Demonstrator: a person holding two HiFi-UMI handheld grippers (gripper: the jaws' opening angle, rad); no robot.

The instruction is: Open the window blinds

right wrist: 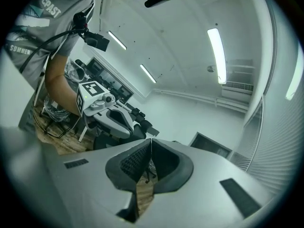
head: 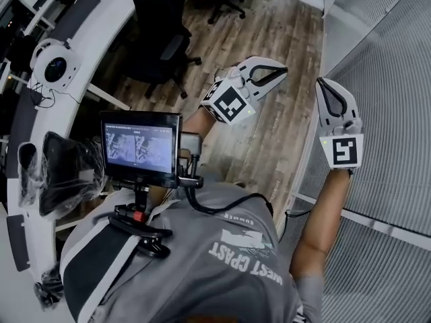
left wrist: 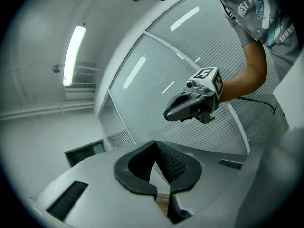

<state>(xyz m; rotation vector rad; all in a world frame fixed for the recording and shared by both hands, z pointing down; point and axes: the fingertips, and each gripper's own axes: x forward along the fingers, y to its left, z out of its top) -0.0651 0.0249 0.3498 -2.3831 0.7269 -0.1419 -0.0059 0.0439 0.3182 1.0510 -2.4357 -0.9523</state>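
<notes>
Chest-mounted monitor (head: 140, 147) closest, low in head view. Beyond it left gripper (head: 283, 70) and right gripper (head: 323, 86), both clenched on nothing, held out ahead. Off to right, window blinds (head: 397, 73), slats shut, running level along curved glass. Right gripper nearer, likely first to reach; no cord or wand visible.
</notes>
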